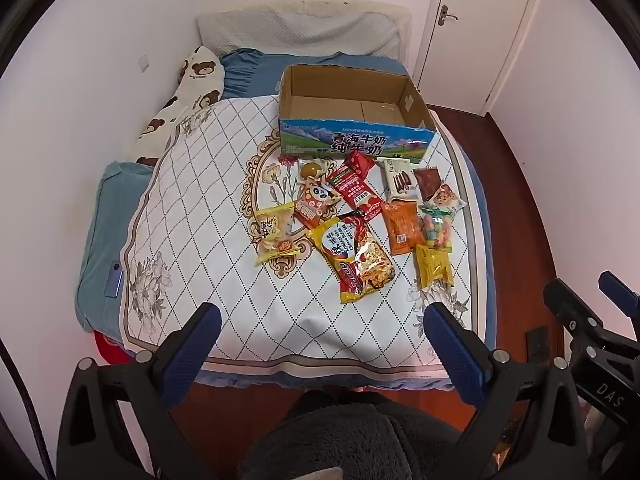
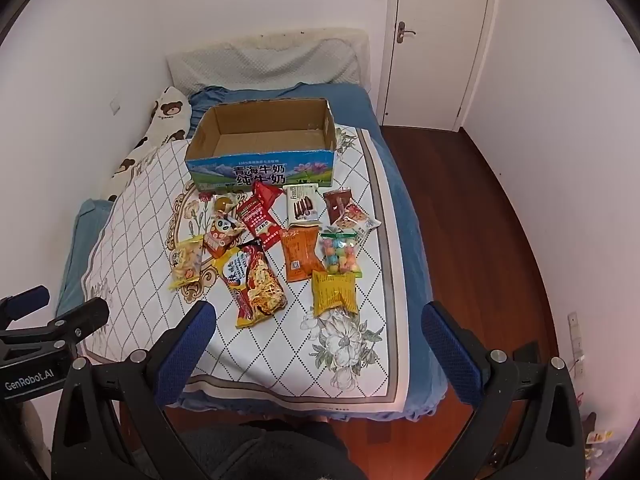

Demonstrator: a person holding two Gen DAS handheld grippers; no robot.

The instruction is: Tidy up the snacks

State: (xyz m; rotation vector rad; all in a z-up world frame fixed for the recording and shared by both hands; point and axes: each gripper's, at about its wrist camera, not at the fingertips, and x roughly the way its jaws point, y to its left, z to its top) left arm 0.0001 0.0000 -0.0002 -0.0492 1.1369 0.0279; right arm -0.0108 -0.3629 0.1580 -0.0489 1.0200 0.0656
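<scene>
While unstarted: snacks [image 1: 352, 220] lie loose before the box [image 1: 352, 120].
Box: open-topped, ready for packing.
Left gripper [image 1: 320, 320]: jaws wide, empty.
Right gripper [image 2: 320, 320]: jaws wide, empty.

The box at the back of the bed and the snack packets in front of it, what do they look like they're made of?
The box looks like corrugated cardboard: matte brown inside, a ragged torn rim, and a glossy blue printed outer face. The noodle packet and the candy bag appear to be thin plastic film; both are shiny and wrinkled, and the contents show through clear parts. The orange packet is opaque, probably printed plastic or foil.
</scene>
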